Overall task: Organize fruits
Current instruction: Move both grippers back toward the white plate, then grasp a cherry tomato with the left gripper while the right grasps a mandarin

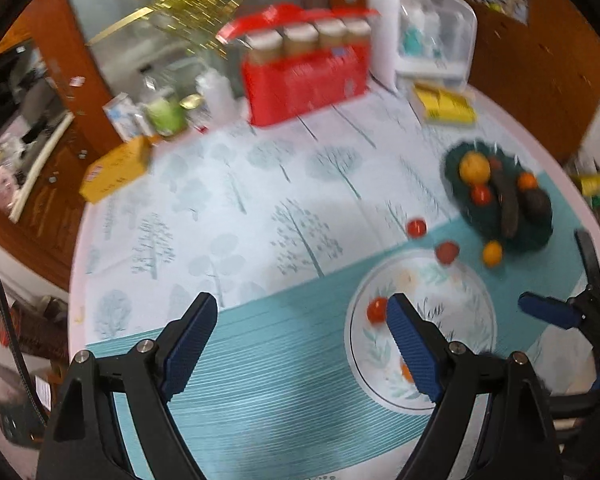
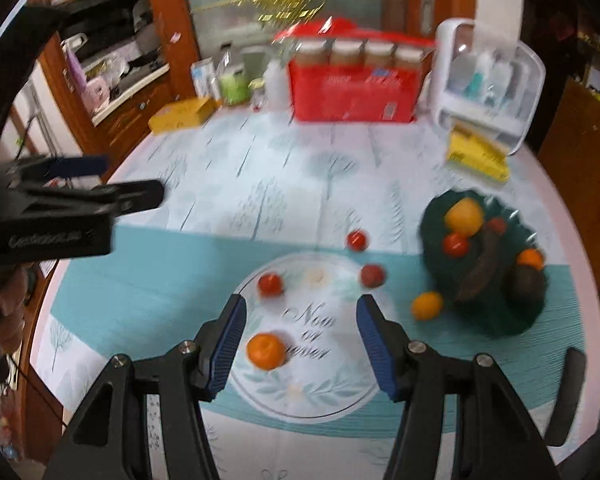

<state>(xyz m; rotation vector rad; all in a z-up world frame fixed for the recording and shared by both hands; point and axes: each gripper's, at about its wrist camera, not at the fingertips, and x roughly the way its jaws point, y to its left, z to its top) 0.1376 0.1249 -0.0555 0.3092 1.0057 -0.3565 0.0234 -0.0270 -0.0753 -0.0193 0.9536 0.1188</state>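
Observation:
A white floral plate (image 2: 340, 376) (image 1: 472, 320) lies near the table's front and holds an orange (image 2: 265, 351) and a red tomato (image 2: 270, 284). A dark green plate (image 2: 500, 320) (image 1: 536, 236) at the right holds a yellow-orange fruit (image 2: 464, 217), a tomato (image 2: 455, 245), a dark cucumber (image 2: 480, 268), an avocado (image 2: 526, 284) and a small orange (image 2: 531, 258). Loose on the cloth lie two red fruits (image 2: 357, 240) (image 2: 372, 275) and an orange (image 2: 427, 305). My right gripper (image 2: 302, 336) is open and empty above the white plate. My left gripper (image 1: 302, 328) is open and empty, left of that plate.
At the table's back stand a red box of jars (image 2: 352, 92), a white clear-fronted case (image 2: 488, 88), yellow boxes (image 2: 182, 114) (image 2: 478, 152), bottles and a green cup (image 2: 233, 86). Wooden cabinets (image 2: 116, 120) surround the round table. The tree-patterned cloth (image 2: 284, 184) covers the middle.

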